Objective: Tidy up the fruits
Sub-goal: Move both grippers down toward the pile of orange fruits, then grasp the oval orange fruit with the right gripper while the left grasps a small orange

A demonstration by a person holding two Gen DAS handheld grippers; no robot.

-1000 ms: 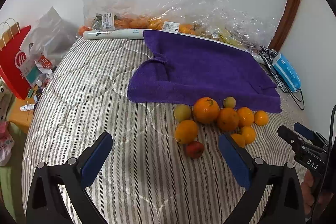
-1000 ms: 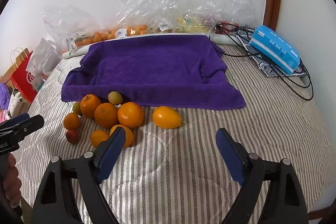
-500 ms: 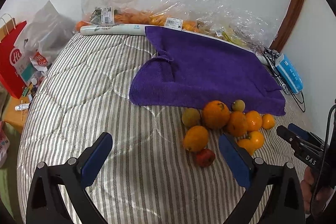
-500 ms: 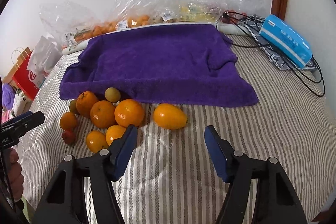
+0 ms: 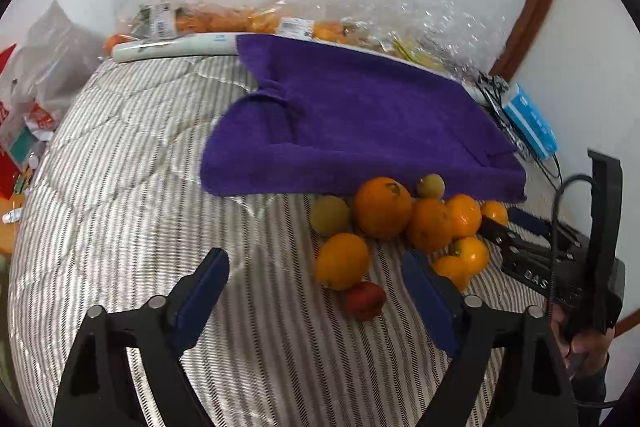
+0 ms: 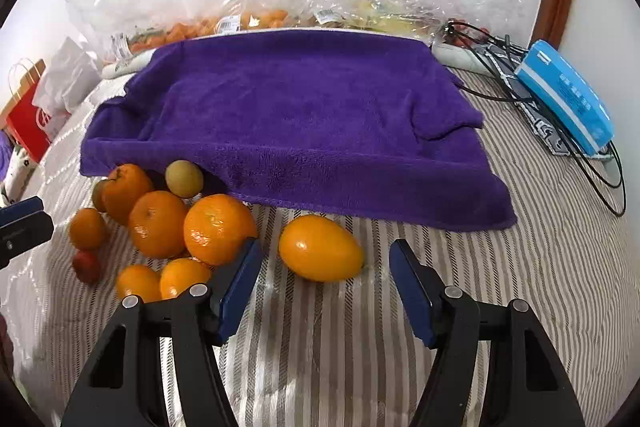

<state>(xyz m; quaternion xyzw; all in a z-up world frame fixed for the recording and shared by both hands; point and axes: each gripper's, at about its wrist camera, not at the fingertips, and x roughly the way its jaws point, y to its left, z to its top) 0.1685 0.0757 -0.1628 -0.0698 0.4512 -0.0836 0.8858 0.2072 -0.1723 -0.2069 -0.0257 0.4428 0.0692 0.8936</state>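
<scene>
Right gripper (image 6: 324,281) agape at lower centre, oval orange fruit (image 6: 321,253) just ahead between fingers; best centred before squeezing gently; left gripper (image 5: 314,291) likewise agape, empty.

Oval orange fruit (image 6: 321,247) lies apart, clustered oranges (image 6: 218,228) crowding its left.

My left wrist view looks low across the bed toward the purple towel (image 5: 360,123), fruit pile (image 5: 400,223) right of centre. My right wrist view sits nearer the towel (image 6: 296,123). Both share towel and pile (image 6: 160,223).
</scene>
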